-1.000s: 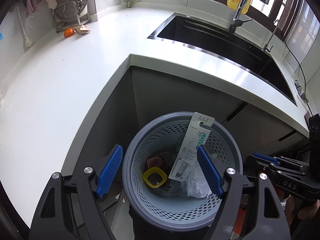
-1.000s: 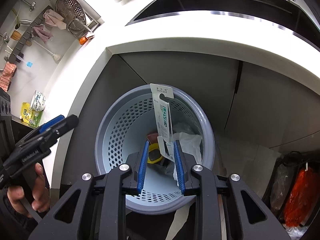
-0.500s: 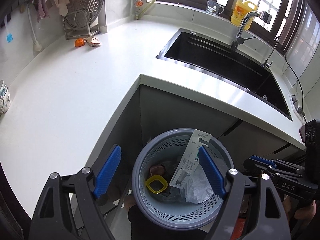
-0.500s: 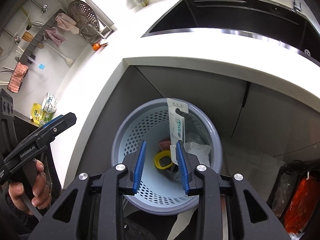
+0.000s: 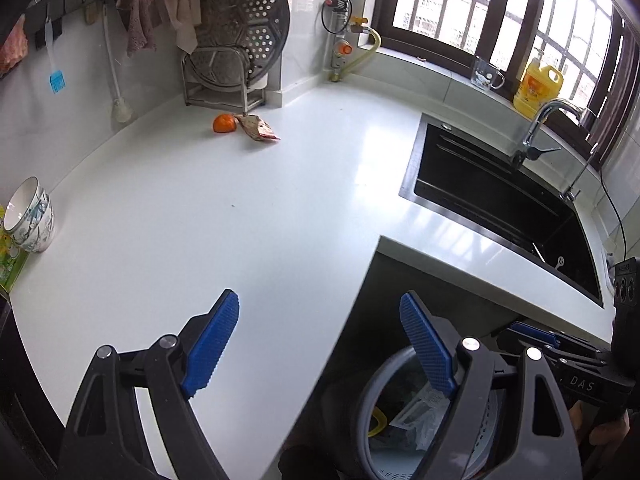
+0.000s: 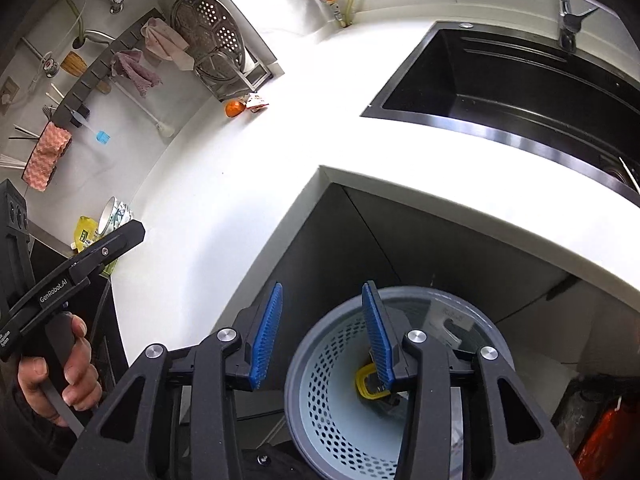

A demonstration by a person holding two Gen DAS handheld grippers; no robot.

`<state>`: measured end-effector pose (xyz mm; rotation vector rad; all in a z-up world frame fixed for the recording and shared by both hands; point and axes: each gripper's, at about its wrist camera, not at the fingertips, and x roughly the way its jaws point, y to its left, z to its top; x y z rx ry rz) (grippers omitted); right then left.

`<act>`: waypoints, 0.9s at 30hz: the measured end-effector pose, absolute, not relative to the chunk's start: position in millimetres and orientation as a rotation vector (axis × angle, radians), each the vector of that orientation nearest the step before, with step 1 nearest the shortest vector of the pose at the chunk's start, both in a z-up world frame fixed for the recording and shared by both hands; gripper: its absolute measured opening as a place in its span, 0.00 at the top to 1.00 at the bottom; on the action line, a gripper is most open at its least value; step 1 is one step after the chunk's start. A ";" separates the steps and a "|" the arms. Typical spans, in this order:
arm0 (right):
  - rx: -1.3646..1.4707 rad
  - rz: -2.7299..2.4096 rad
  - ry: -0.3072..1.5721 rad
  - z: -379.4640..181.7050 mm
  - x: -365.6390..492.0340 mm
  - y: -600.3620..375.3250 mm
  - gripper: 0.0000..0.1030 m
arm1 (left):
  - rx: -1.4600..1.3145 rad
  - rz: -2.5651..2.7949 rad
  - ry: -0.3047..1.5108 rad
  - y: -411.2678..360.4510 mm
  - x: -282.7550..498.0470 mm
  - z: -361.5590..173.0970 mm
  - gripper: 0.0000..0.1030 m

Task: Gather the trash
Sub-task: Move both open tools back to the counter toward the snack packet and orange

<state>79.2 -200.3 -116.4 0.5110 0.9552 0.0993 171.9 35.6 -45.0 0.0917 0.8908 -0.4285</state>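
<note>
A grey perforated trash basket point(image 6: 320, 392) stands on the floor in the corner below the counter; it also shows in the left wrist view point(image 5: 362, 412). A white packaging card point(image 6: 450, 322), a yellow ring point(image 6: 364, 384) and clear plastic lie in it. An orange peel point(image 5: 223, 123) and a brown wrapper point(image 5: 256, 127) lie on the white counter point(image 5: 240, 208) by the dish rack. My left gripper point(image 5: 320, 340) is open and empty over the counter edge. My right gripper point(image 6: 322, 328) is open and empty above the basket's left rim.
A black sink point(image 5: 492, 196) with a tap point(image 5: 536, 136) is set in the counter at right. Stacked bowls point(image 5: 30, 220) stand at the counter's left end. A metal rack with a steamer plate point(image 5: 236, 40) stands at the back. A yellow bottle point(image 5: 538, 88) is on the sill.
My right gripper has opened and let go of the packaging card, which now lies in the basket. Both grippers have risen and tilted up toward the counter.
</note>
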 end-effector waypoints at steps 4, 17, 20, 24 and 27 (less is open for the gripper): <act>0.486 0.105 0.945 -108.7 126.0 -183.0 0.59 | 0.092 -0.404 0.850 57.9 210.6 -35.1 0.20; 0.417 0.087 0.945 -111.8 295.6 -133.0 0.55 | 0.068 -0.382 0.829 114.3 353.7 -66.1 0.18; 0.397 0.085 0.942 -113.7 335.2 -122.9 0.55 | 0.079 -0.369 0.822 121.2 384.9 -76.7 0.18; 0.350 0.077 0.942 -117.5 386.4 -110.0 0.54 | 0.065 -0.368 0.824 128.3 422.7 -86.7 0.18; 0.318 0.083 0.940 -120.4 423.3 -99.6 0.54 | 0.070 -0.371 0.809 131.1 444.1 -89.0 0.18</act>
